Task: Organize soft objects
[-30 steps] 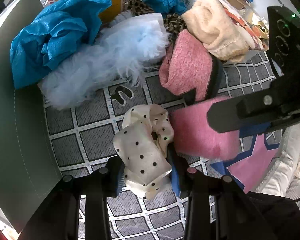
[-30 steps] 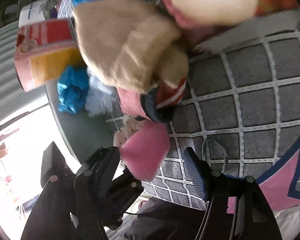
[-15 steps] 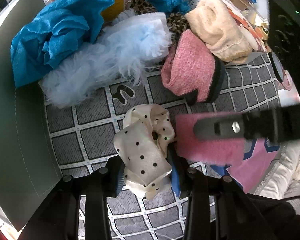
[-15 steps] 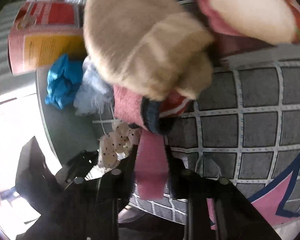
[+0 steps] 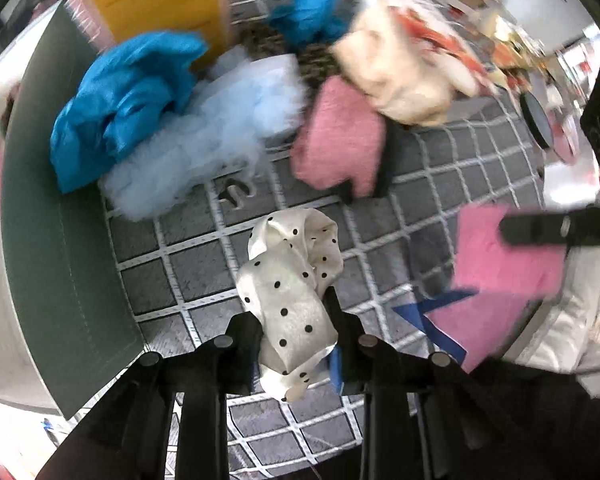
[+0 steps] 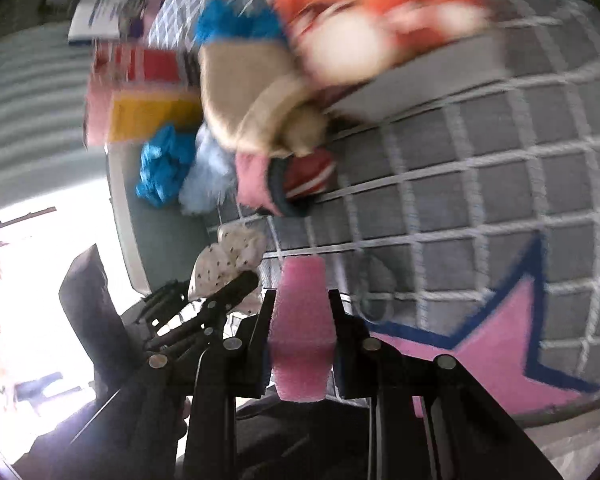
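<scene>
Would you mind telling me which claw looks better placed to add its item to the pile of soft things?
Probably the left claw: its polka-dot scrunchie hangs just in front of the pile. The right claw, shut on the pink sponge, sits farther off beside the star patch.

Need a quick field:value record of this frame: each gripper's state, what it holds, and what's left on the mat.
left gripper: shut on polka-dot scrunchie
right gripper: shut on pink sponge
surface: grey grid mat with a pink star
pile on mat: blue cloth, pale blue fluffy piece, pink knit item, beige plush
image quality: motion blur, both views
</scene>
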`<state>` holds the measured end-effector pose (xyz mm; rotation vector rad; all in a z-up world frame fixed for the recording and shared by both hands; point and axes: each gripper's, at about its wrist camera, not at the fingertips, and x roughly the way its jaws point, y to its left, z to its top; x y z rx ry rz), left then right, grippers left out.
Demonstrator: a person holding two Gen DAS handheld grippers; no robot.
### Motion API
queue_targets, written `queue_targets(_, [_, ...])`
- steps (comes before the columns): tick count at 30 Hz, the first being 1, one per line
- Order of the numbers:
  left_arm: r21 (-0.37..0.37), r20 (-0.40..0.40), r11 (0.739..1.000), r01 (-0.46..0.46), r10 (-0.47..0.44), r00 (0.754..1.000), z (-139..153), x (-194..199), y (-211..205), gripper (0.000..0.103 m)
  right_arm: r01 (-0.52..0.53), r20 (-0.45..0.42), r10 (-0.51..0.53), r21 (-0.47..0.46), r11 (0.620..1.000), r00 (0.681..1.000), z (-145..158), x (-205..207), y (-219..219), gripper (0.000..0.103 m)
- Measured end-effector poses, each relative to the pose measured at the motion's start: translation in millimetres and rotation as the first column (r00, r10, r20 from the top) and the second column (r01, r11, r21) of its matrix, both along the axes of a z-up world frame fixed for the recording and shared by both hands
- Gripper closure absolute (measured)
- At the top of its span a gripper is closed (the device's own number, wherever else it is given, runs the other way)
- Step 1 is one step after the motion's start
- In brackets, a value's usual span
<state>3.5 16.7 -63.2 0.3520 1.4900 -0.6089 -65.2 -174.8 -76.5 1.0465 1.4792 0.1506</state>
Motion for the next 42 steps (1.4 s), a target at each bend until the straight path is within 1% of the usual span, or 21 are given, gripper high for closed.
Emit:
queue_targets(2, [-0.006, 0.017, 0.999, 0.045, -0.045, 0.999, 9, -6, -9, 0.076, 0.085, 0.007, -0.085, 0.008, 0.996, 0.996, 7, -15, -22, 0.079])
queue_targets(4, [-0.029, 0.029, 0.996, 0.085, -0.084, 0.996, 21, -10, -21, 0.077, 0.167, 0.008, -0.167, 0.009, 0.986, 0.986, 14, -23, -44, 0.079])
queue_targets(6, [-0.056, 0.045, 0.991, 0.123, -0.121, 0.992, 35, -14, -36, 0.077, 0.271, 0.013, -0.272, 0.018, 0.962, 0.962, 15, -38, -68, 0.079])
queue_targets(7, [-0.065, 0.055, 0.987, 0.144, -0.141, 0.989, 41, -14, -44, 0.077, 0.305, 0.014, -0.306, 0.022, 0.952, 0.952, 16, -41, -79, 0.079])
queue_targets(9, [-0.085, 0.084, 0.976, 0.202, -0.195, 0.977, 57, -14, -66, 0.077, 0.399, 0.014, -0.4, 0.036, 0.916, 0.917, 16, -49, -101, 0.079])
queue_targets(12, [-0.099, 0.131, 0.957, 0.272, -0.258, 0.957, 77, -13, -98, 0.077, 0.472, 0.031, -0.473, 0.031, 0.881, 0.88, 26, -47, -123, 0.079])
queue_targets(13, [-0.096, 0.143, 0.952, 0.289, -0.274, 0.951, 79, -11, -110, 0.077, 0.486, 0.042, -0.486, 0.021, 0.874, 0.873, 29, -44, -129, 0.079])
queue_targets(14, [-0.089, 0.155, 0.948, 0.306, -0.29, 0.944, 83, -8, -121, 0.077, 0.488, 0.05, -0.487, 0.009, 0.873, 0.872, 32, -40, -132, 0.079])
queue_targets(16, [-0.063, 0.177, 0.942, 0.329, -0.314, 0.933, 87, 2, -146, 0.077, 0.45, 0.065, -0.447, -0.058, 0.891, 0.892, 44, -27, -143, 0.079])
queue_targets(18, [-0.038, 0.181, 0.944, 0.328, -0.316, 0.931, 90, 14, -160, 0.077, 0.351, 0.079, -0.342, -0.183, 0.918, 0.936, 57, -2, -144, 0.079])
queue_targets(19, [-0.024, 0.181, 0.947, 0.321, -0.312, 0.933, 89, 20, -166, 0.077, 0.314, 0.085, -0.302, -0.218, 0.924, 0.949, 64, 3, -150, 0.079])
queue_targets(21, [-0.001, 0.186, 0.951, 0.308, -0.303, 0.935, 91, 32, -174, 0.077, 0.211, 0.096, -0.191, -0.306, 0.928, 0.977, 74, 27, -145, 0.079])
queue_targets(23, [0.023, 0.184, 0.958, 0.285, -0.284, 0.941, 91, 46, -180, 0.077, 0.12, 0.103, -0.088, -0.376, 0.919, 0.991, 79, 50, -135, 0.079])
queue_targets(24, [0.027, 0.177, 0.963, 0.267, -0.268, 0.947, 91, 52, -179, 0.077, 0.09, 0.103, -0.053, -0.399, 0.913, 0.993, 81, 58, -130, 0.079])
queue_targets(27, [0.035, 0.155, 0.978, 0.208, -0.211, 0.965, 91, 71, -173, 0.077, 0.041, 0.106, 0.007, -0.434, 0.9, 0.994, 85, 76, -122, 0.079])
queue_targets(29, [0.053, 0.154, 0.98, 0.193, -0.198, 0.968, 92, 79, -171, 0.077, 0.001, 0.092, 0.048, -0.465, 0.885, 0.995, 85, 88, -116, 0.079])
queue_targets(31, [0.072, 0.166, 0.979, 0.191, -0.2, 0.966, 95, 84, -170, 0.077, -0.053, 0.078, 0.107, -0.51, 0.858, 0.991, 89, 100, -107, 0.079])
queue_targets(33, [0.082, 0.174, 0.979, 0.184, -0.196, 0.965, 98, 88, -167, 0.077, -0.111, 0.069, 0.18, -0.561, 0.821, 0.981, 97, 113, -96, 0.079])
queue_targets(36, [0.09, 0.175, 0.983, 0.159, -0.173, 0.969, 100, 97, -156, 0.077, -0.169, 0.055, 0.255, -0.612, 0.773, 0.966, 107, 126, -83, 0.079])
queue_targets(38, [0.087, 0.173, 0.987, 0.137, -0.15, 0.973, 101, 103, -149, 0.077, -0.191, 0.049, 0.285, -0.634, 0.749, 0.957, 112, 133, -75, 0.079])
queue_targets(42, [0.074, 0.174, 0.993, 0.096, -0.107, 0.979, 104, 114, -135, 0.077, -0.215, 0.045, 0.32, -0.652, 0.727, 0.946, 119, 145, -62, 0.079])
